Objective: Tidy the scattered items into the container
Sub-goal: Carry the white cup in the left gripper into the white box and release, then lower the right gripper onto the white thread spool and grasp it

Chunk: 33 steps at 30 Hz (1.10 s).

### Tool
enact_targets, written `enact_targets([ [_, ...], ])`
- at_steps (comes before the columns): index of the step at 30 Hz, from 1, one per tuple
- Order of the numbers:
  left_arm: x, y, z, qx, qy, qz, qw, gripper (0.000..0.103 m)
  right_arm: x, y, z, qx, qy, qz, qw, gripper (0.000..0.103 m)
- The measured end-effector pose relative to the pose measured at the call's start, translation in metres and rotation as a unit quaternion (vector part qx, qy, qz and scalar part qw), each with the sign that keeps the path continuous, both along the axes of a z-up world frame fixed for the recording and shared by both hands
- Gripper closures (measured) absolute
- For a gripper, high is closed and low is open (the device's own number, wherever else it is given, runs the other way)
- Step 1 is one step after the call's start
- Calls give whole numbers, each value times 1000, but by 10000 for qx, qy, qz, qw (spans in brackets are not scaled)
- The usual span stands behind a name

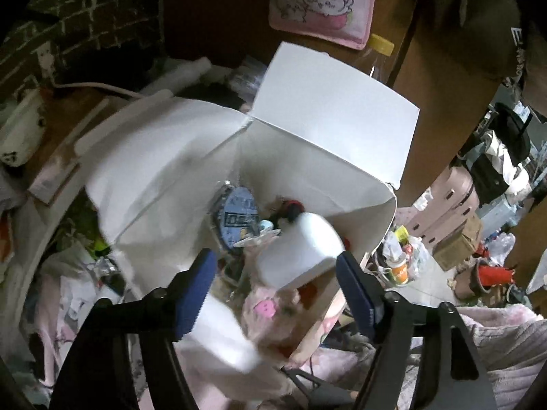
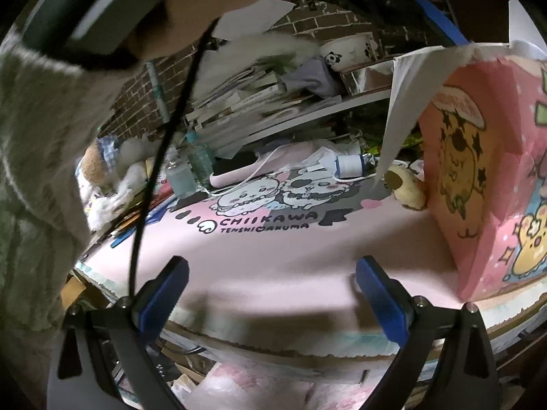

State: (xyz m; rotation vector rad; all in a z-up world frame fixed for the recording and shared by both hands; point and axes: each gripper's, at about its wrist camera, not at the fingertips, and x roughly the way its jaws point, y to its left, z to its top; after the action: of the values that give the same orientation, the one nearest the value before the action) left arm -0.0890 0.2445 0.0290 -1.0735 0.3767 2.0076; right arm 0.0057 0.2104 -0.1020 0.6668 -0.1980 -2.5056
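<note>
My left gripper (image 1: 273, 290) is released, jaws wide, above the open box (image 1: 191, 157). A white bottle (image 1: 301, 249) lies between the pads, untouched, tipping into the box, long axis slanting away. My right gripper (image 2: 273, 297) is released, empty, over the pink mat (image 2: 273, 256); the box's pink wall stands at its right edge.

1. Left wrist view: sits just behind its fingers (image 1: 196, 294), tilted steeply down into the open top of the white-lined box (image 1: 171, 157), very near; floor clutter shows at the right edge.
2. Right wrist view: low and close over the pink mat (image 2: 273, 266) on the bench, facing nearly level toward the brick wall (image 2: 328, 24).
3. Shared: the same box; its pink printed outside (image 2: 478, 184) stands at right in the right wrist view.
</note>
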Motion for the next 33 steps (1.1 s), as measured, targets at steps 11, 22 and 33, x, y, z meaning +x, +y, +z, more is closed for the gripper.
enact_targets([
  [11,28,-98,21,302,783,987,9916,22,-6,-15,8,267,80,-79,9996,5],
  [22,87,-274,-4,667,1308,3655,9191,20,-24,-60,34,1082,471,-284,9926,5],
  [33,115,-336,-40,946,1169,4275,8914,16,-53,-130,55,1717,477,196,9838,35],
])
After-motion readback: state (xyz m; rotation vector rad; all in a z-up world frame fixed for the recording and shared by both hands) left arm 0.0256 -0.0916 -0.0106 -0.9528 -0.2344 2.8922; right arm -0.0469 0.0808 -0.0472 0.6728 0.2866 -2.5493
